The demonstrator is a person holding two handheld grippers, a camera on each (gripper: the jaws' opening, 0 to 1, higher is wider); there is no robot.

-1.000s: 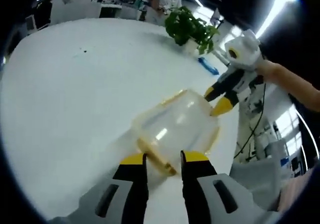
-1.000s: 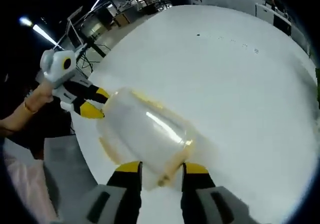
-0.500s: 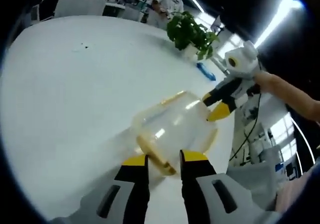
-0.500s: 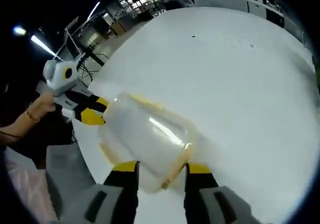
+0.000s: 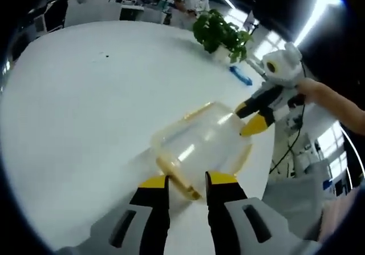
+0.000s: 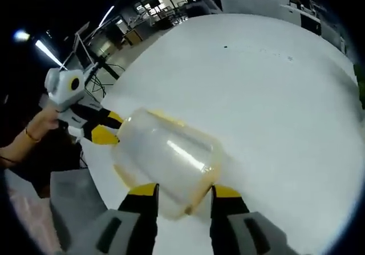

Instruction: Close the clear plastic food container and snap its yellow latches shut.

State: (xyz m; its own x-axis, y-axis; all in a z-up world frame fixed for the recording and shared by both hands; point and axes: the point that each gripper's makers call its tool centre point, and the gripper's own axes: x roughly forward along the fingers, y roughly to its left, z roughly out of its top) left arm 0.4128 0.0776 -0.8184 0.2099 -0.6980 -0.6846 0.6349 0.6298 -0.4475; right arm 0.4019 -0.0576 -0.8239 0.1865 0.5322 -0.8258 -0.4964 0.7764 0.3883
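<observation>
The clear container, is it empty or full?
Empty: through the clear container only the white table shows.

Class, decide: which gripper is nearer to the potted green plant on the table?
Right. The right gripper works at the container's far end, toward the plant; the left gripper sits at the near end.
</observation>
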